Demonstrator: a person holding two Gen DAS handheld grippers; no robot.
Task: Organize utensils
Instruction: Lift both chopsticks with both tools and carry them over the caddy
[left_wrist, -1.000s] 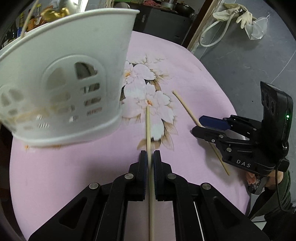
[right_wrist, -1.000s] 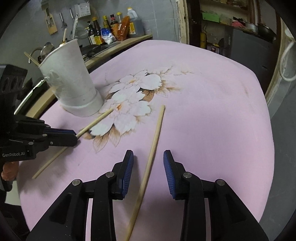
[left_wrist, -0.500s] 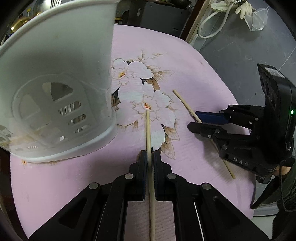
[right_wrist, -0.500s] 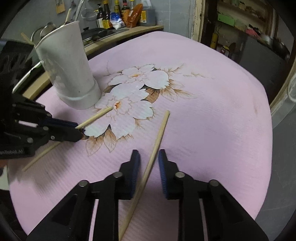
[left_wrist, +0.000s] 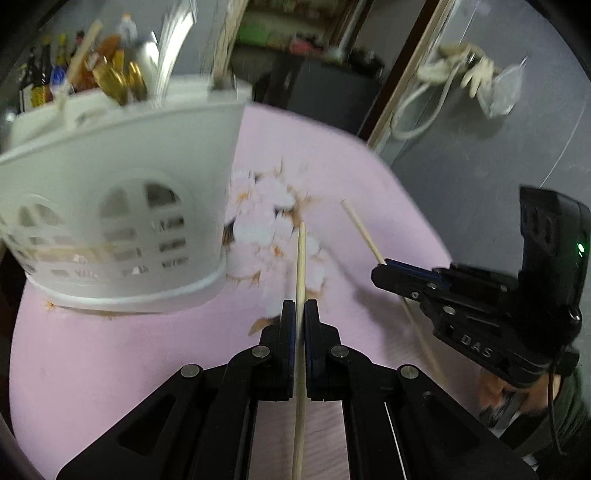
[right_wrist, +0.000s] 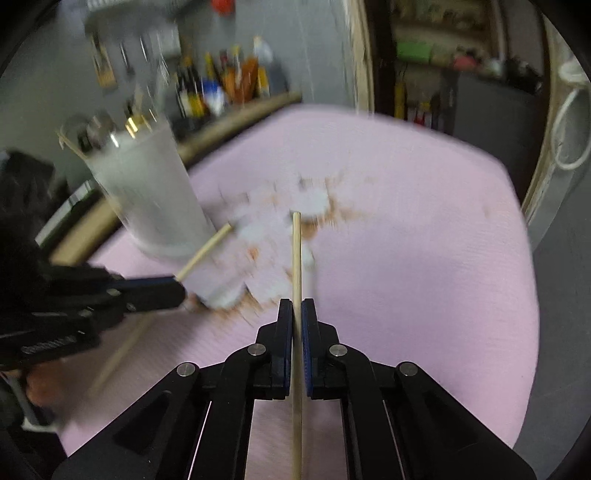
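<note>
**Two chopsticks clamped, one in each gripper, beside the white holder**

Left wrist view: A white plastic utensil holder (left_wrist: 122, 221) with arched, slotted cut-outs is seen standing on the pink flowered tablecloth (left_wrist: 110, 362), at the far left. Blurred stick-like handles are seen rising above its rim; what they are cannot be told. The left gripper (left_wrist: 300, 314) is closed on a pale wooden chopstick (left_wrist: 301, 266), which is pinched between the blue-lined pads and runs straight along the fingers, its tip pointing far over the flower print. To the right, the right gripper (left_wrist: 384, 271) is seen clamped on a second chopstick (left_wrist: 362, 232), whose far end slants up and to the left. Compared with the earlier frames, that second chopstick is no longer lying flat on the cloth between spread fingers; it is now held. The holder and the background are blurred.

Right wrist view: The same holder (right_wrist: 147, 195) is seen as a tall white cup at the far left, with gold-tipped and metal utensil ends showing at its mouth. The right gripper's (right_wrist: 296, 314) jaws have just been closing, and the second chopstick (right_wrist: 296, 258) is now pinched between the pads, lined up straight with the fingers where it lay slanted on the cloth a second ago. It is a thin, round, light-wood stick with a blunt end. At the left, the left gripper (right_wrist: 177, 291) is seen gripping its chopstick (right_wrist: 205, 251) just beside the base of the holder. The flower print is smeared by blur.
</note>
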